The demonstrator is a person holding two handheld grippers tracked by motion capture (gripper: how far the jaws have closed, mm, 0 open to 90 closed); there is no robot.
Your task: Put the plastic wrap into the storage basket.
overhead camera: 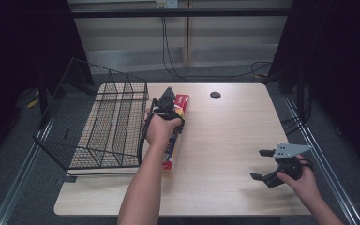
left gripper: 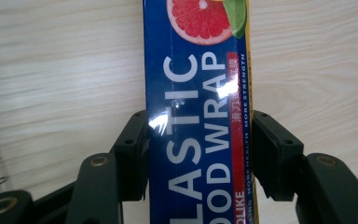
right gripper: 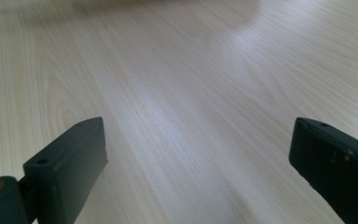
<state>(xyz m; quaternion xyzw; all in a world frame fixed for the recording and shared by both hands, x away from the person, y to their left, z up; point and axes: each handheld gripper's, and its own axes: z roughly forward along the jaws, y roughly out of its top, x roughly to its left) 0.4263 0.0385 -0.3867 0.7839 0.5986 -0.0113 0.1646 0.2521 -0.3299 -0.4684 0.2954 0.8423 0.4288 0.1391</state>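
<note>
Here your left tool (left gripper: 199,154) was clamped across the narrow width of the plastic wrap box (left gripper: 198,112), one black jaw flat against each long side. The box lay flat on the surface (overhead camera: 225,136), just beside the wire basket (overhead camera: 98,126) and running lengthwise alongside it, with your left hand (overhead camera: 159,129) directly over it. In the high view the tool (overhead camera: 168,105) sat toward the box's (overhead camera: 182,101) far end rather than its middle.

Judged by its look, the box was a long, light cardboard carton, stiff along its length but likely to dent if you squeezed its walls hard. Its glossy printed skin showed glare, so it could have slipped between hard jaws. Held that far from the middle, the near end would probably have sagged or swung on lifting; a grip closer to the center would have balanced it better.

Your right tool (overhead camera: 267,165) was spread wide and held nothing, resting in your right hand (overhead camera: 302,180) near the surface's right edge, well apart from the box. Its own view (right gripper: 198,161) showed bare wood between the jaws.

The basket's near wall stood close on the left, so lifting over its rim needed care. To the right, the surface lay open out to the small dark hole (overhead camera: 215,95) near the far edge.
</note>
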